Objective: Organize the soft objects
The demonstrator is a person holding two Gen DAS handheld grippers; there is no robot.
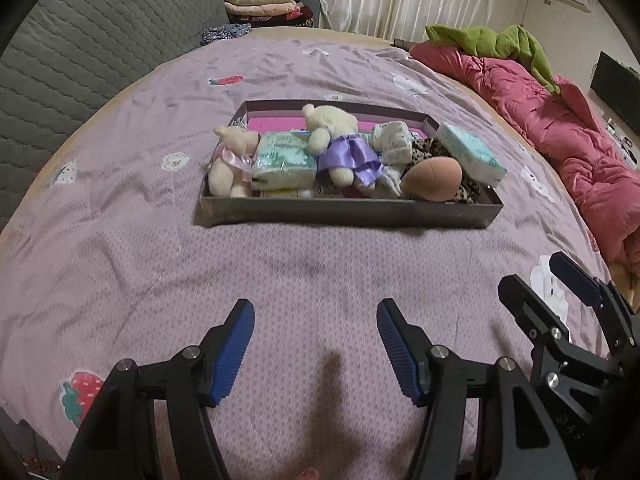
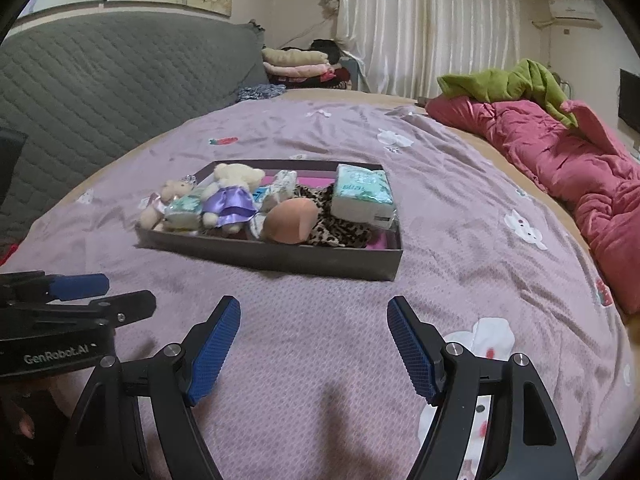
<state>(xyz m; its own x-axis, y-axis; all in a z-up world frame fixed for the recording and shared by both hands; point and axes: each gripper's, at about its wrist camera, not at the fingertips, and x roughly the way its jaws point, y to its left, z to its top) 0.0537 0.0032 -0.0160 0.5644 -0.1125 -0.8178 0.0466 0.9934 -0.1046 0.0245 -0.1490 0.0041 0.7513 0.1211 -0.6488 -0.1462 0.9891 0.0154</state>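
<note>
A shallow dark box lies on the purple bedspread and holds the soft things. In it sit a cream bear in a pink dress, a bear in a purple dress, tissue packs, a peach oval cushion, a small floral bundle and leopard-print cloth. My left gripper is open over bare bedspread short of the box. My right gripper is open too, beside the left gripper.
A crumpled pink quilt with a green garment runs along the bed's right side. A grey quilted headboard stands at the left. Folded clothes are stacked behind the bed, before white curtains.
</note>
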